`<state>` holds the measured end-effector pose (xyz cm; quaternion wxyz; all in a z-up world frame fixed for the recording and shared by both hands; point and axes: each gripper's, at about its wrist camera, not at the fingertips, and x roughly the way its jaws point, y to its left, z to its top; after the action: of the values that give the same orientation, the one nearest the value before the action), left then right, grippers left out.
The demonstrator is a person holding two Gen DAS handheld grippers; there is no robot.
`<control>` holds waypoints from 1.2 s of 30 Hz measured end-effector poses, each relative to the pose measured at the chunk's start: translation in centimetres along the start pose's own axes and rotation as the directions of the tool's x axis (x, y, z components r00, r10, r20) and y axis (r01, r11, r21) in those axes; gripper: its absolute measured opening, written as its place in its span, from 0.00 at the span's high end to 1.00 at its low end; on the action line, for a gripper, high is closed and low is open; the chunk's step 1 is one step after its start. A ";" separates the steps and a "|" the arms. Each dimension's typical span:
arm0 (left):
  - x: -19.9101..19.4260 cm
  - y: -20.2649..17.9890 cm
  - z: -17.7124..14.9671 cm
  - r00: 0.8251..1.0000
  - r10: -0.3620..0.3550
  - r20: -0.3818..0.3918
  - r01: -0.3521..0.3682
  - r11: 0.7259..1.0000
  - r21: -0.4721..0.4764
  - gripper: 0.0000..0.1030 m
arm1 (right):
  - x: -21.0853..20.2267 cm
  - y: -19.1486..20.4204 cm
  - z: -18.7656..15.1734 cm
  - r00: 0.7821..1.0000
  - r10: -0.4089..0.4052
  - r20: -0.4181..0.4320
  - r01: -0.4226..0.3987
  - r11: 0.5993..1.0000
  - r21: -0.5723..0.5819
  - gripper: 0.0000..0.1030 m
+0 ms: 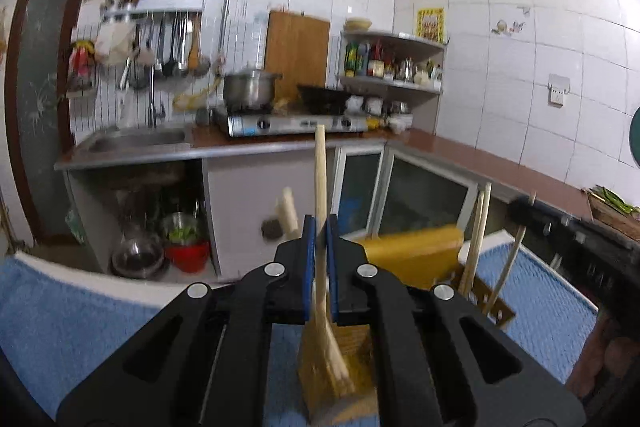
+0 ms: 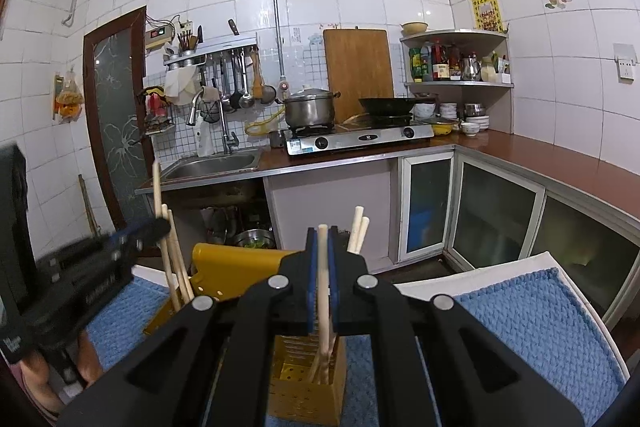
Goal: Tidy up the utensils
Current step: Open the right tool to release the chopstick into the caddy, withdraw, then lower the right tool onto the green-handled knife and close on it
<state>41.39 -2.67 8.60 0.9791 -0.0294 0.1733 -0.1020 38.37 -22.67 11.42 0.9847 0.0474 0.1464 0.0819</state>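
Holding one chopstick (image 2: 323,291) tight between its blue pads, the right gripper (image 2: 323,239) stands right over the yellow holder (image 2: 304,387). The stick's low end already dips into the holder, next to other sticks (image 2: 358,233) that lean there.

The left gripper (image 1: 320,227) is also closed on a chopstick (image 1: 321,179), and its low end goes down into a yellow box (image 1: 336,367) just under it. That picture is blurry, so I think it is a second box, but it may be part of the same holder.

To do this step well, I would keep each stick straight up, line it over the open top, lower it slowly, and only then let the fingers open. Letting go too soon could make the stick tip out onto the blue mat (image 2: 532,327).

Beside the yellow holder, on its left in the right camera's view, a yellow rack (image 2: 236,267) stands with a few more long sticks (image 2: 172,259) leaning by it, near where the left gripper reaches.
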 end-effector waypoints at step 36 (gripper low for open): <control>-9.9 3.0 -8.5 0.916 0.129 -0.380 -0.164 0.984 -0.062 0.05 | -5.2 -0.9 -7.9 0.915 -0.163 -0.368 0.166 0.986 -0.023 0.32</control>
<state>29.96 2.17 3.60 0.9305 -0.0416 0.3631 -0.0240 31.25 -23.92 5.29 0.9428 0.0228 0.3325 0.0055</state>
